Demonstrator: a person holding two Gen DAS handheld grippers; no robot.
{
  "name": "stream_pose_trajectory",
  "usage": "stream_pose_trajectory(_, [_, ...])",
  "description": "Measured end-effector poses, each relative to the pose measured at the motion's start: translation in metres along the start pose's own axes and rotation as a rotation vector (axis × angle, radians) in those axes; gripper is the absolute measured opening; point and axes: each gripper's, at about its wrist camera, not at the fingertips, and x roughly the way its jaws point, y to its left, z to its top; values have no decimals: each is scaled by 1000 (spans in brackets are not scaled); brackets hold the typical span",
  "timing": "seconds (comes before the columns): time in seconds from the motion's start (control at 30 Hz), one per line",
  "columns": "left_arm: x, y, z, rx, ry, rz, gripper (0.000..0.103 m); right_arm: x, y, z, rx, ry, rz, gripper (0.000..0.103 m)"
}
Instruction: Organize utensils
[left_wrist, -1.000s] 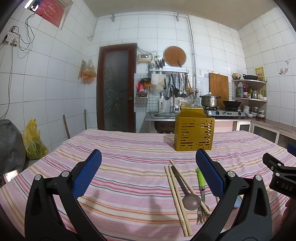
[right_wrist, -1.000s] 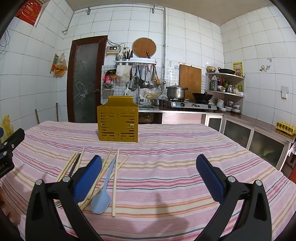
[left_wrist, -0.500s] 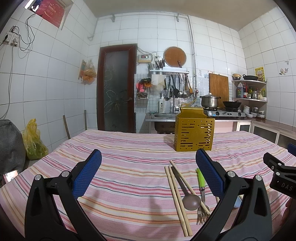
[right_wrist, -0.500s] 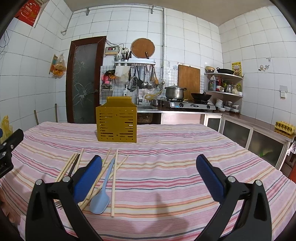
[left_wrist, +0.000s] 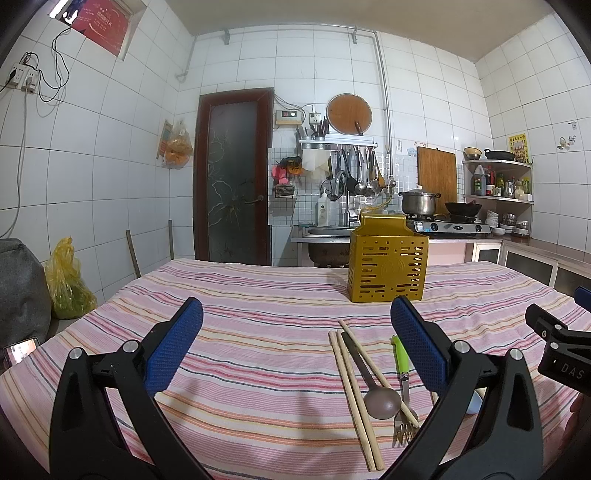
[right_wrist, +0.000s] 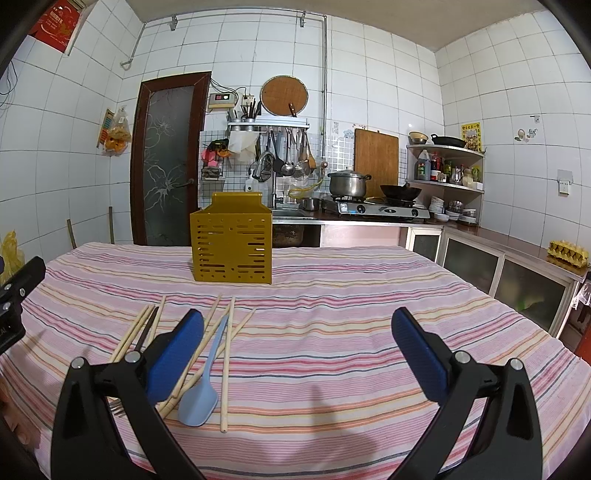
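A yellow slotted utensil holder stands upright far across the striped table; it also shows in the right wrist view. Wooden chopsticks, a dark metal spoon and a green-handled fork lie in front of my left gripper, which is open and empty above the cloth. My right gripper is open and empty; several chopsticks and a light blue spoon lie by its left finger.
The striped tablecloth covers the whole table. The right gripper's body shows at the right edge of the left view, the left gripper's at the left edge of the right view. A kitchen counter with stove stands behind.
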Motion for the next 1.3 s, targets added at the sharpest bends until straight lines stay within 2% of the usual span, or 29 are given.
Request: stream_pose_trajectory(1.3, [0,0,0,-3,1,0,98,-1,-5,-2,4,1,-4,99])
